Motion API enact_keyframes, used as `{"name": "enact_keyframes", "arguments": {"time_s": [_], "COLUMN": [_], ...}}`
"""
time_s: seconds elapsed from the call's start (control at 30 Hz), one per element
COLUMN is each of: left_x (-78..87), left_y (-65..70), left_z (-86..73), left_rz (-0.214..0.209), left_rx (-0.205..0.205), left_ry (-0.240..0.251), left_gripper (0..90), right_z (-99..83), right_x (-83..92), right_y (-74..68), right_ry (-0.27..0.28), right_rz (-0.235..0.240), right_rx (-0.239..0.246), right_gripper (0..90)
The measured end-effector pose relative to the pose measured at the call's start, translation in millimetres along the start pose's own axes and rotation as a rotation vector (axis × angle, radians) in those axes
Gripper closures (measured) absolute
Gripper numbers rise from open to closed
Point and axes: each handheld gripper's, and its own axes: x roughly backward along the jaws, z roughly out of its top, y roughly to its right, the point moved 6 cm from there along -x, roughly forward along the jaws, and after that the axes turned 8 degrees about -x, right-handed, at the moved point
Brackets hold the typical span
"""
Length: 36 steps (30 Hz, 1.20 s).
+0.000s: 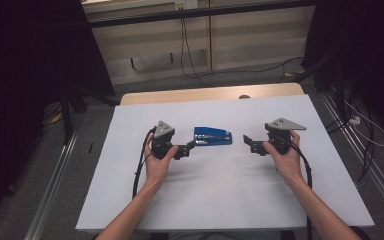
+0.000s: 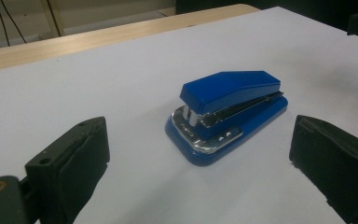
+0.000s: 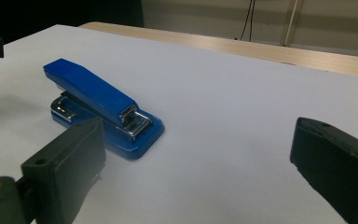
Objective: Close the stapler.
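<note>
A blue stapler [image 1: 213, 136] with chrome parts lies flat on the white tabletop [image 1: 205, 200], between the two hand-held grippers. My left gripper [image 1: 190, 147] sits just left of it, jaws pointing toward it and open. In the left gripper view the stapler [image 2: 228, 112] lies ahead of the left gripper [image 2: 199, 149], its jaws wide apart and touching nothing. My right gripper [image 1: 248, 144] is a short way right of the stapler, also open. In the right gripper view the stapler [image 3: 98, 105] lies ahead and left of the right gripper [image 3: 196, 140], with nothing between its pads.
A wooden table edge [image 1: 210, 94] borders the far side of the white surface. Cables [image 1: 187, 55] run across the floor behind the table. Dark curtains [image 1: 25, 75] hang at the left and right. Metal rails [image 1: 55, 175] flank the table on the floor.
</note>
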Motion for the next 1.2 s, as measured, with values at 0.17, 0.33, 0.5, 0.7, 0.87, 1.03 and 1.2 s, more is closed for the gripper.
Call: {"name": "enact_keyframes", "arguments": {"time_s": [0.17,0.33,0.5,0.7,0.87,1.03,1.2], "left_x": [9.1,18.3,27.8,41.3,51.4,67.6,80.5], "left_y": [1.5,3.3,1.8,-1.6,5.2,7.9,5.7], "left_z": [-0.6,-0.9,-6.5,-11.7,-17.7,-17.3,-19.4], "left_rz": [0.037,0.045,0.038,0.065,0.064,0.073,0.112], "left_rx": [-0.034,-0.041,-0.018,-0.012,-0.03,-0.035,-0.048], "left_ry": [-0.005,-0.011,-0.012,0.018,0.011,0.034,0.05], "left_gripper": [5.1,5.5,5.5,5.5,5.4,5.4,4.9], "right_z": [4.1,3.4,3.1,0.6,-5.4,-7.5,-13.4], "right_x": [10.4,16.9,24.2,37.7,46.0,60.7,72.4], "right_y": [-4.4,-6.5,-7.3,-6.2,-6.4,-10.1,-1.4], "right_ry": [0.03,0.032,0.045,0.064,0.054,0.068,0.064], "right_rz": [0.008,-0.015,-0.022,-0.055,-0.065,-0.066,-0.093], "right_rx": [0.004,0.022,0.01,0.03,0.023,0.011,-0.014], "right_gripper": [3.8,4.4,4.5,3.1,3.5,3.4,2.5]}}
